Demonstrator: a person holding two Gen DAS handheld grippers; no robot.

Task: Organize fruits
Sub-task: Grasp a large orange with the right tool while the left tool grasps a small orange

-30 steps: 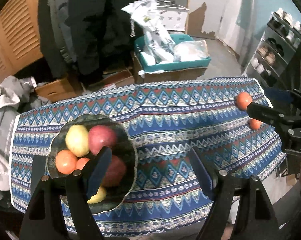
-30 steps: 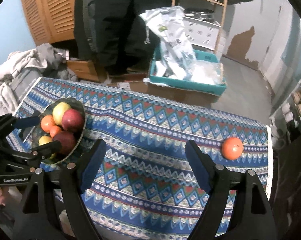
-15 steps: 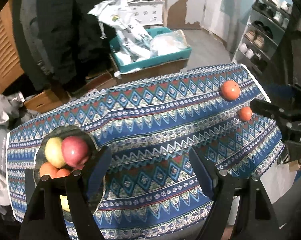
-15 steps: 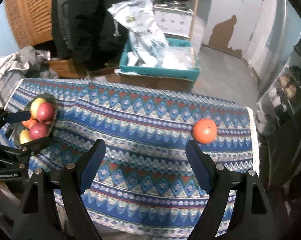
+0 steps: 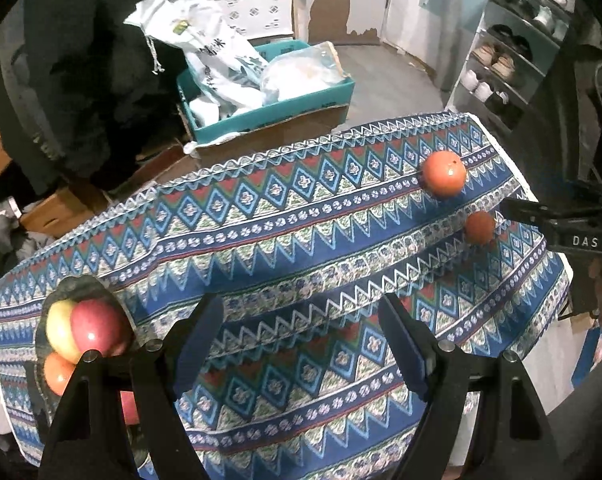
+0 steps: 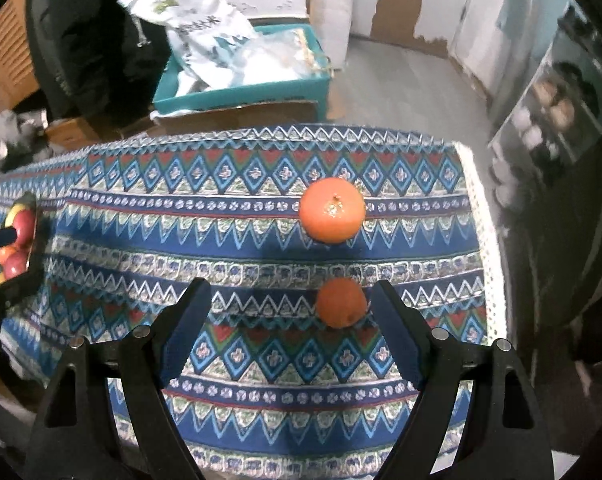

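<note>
Now over the tablecloth [image 6: 261,208] with right gripper [image 6: 289,322] spread wide, nothing pinched; small orange [image 6: 341,307] sitting just inside its right finger, big orange [image 6: 333,215] farther off. Left gripper [image 5: 301,344] spread too, empty, nearer the fruit plate [image 5: 67,286] at far left.

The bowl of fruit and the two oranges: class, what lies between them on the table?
Only bare patterned tablecloth lies between the bowl and the larger orange and smaller orange, seen in the left wrist view.
</note>
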